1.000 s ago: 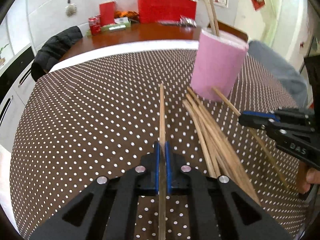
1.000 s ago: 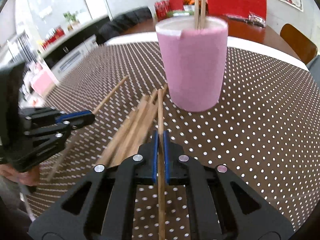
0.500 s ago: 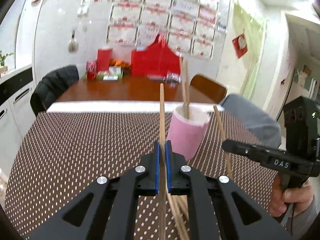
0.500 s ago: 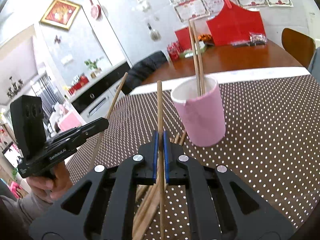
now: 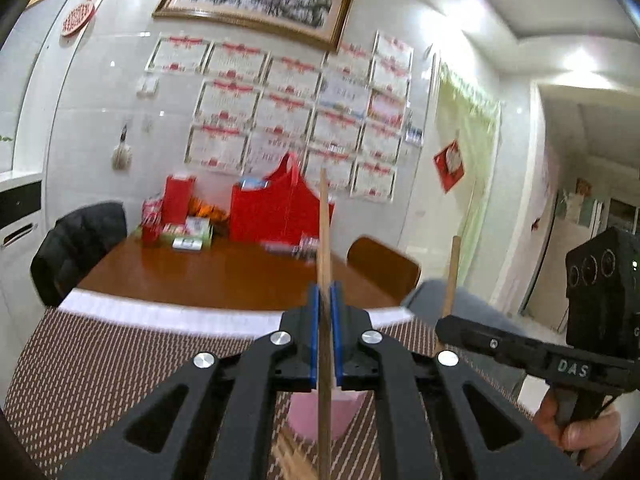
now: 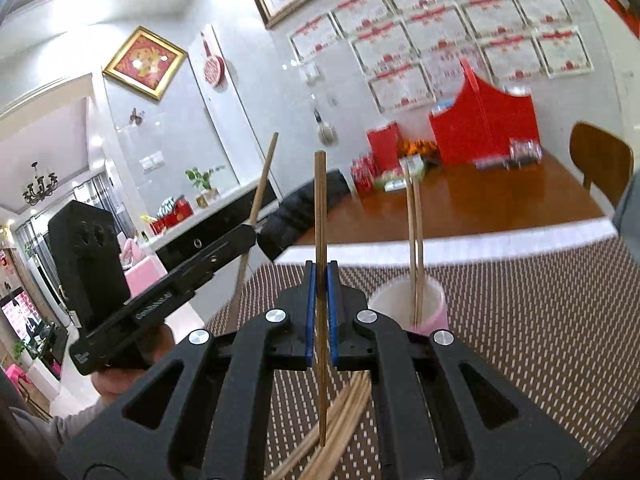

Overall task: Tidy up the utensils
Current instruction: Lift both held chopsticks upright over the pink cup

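Between the blue pads of the left gripper [image 5: 325, 332] a chopstick [image 5: 325, 240] is pinched, pointing to 12 o'clock. The right gripper [image 6: 318, 304] likewise clamps its own chopstick [image 6: 320, 216]. The pink cup [image 6: 434, 308], at 2 o'clock from the right gripper, holds what look like two more; loose chopsticks [image 6: 344, 420] lie on the dotted tablecloth [image 6: 540, 320] below.

Both wrist views look forward along their own fingers, raised above the surface, sharing the pink cup [image 5: 326, 416] [image 6: 430, 300] at lower centre.
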Demonstrator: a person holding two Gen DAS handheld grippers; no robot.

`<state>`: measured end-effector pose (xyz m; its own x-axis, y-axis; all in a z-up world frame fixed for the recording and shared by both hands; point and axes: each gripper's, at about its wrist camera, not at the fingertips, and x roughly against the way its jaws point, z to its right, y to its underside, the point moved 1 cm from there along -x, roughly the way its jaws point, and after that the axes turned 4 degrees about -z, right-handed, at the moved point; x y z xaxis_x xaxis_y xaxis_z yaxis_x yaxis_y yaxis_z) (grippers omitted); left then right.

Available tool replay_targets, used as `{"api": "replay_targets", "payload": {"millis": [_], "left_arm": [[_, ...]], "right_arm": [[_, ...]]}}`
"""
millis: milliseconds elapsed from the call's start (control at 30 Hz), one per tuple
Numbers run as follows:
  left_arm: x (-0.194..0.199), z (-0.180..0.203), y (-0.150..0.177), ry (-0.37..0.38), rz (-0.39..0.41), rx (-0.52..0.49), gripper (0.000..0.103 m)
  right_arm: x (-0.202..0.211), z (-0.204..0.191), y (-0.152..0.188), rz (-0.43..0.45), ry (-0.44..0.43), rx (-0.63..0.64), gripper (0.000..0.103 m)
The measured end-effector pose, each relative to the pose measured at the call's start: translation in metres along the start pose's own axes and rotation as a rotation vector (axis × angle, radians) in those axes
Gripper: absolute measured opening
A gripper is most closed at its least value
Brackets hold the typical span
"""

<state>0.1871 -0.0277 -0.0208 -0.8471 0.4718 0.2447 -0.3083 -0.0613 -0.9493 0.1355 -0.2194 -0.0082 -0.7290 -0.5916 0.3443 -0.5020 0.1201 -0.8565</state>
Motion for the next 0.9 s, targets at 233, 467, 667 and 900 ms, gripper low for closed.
{"api": "replay_targets", "payload": {"millis": [233, 467, 667, 900], "left_arm": [[-0.024, 0.012, -0.034, 0.048, 0.116, 0.010, 0.006], [-0.063, 0.016, -0.043, 0.067, 0.163, 0.033, 0.006], [-0.094, 0.009, -0.035, 0.071, 0.150, 0.062, 0.006], [-0.119, 0.006, -0.026, 0.070, 0.116, 0.065, 0.006]], "right_arm": [[0.003, 0.000, -0.050, 0.092, -0.007, 0.040, 0.005], [-0.005, 0.031, -0.088, 0.156, 0.000, 0.008, 0.005], [-0.030, 0.060, -0.089, 0.136, 0.051, -0.006, 0.005], [-0.046, 0.077, -0.085, 0.104, 0.089, -0.007, 0.005]]}}
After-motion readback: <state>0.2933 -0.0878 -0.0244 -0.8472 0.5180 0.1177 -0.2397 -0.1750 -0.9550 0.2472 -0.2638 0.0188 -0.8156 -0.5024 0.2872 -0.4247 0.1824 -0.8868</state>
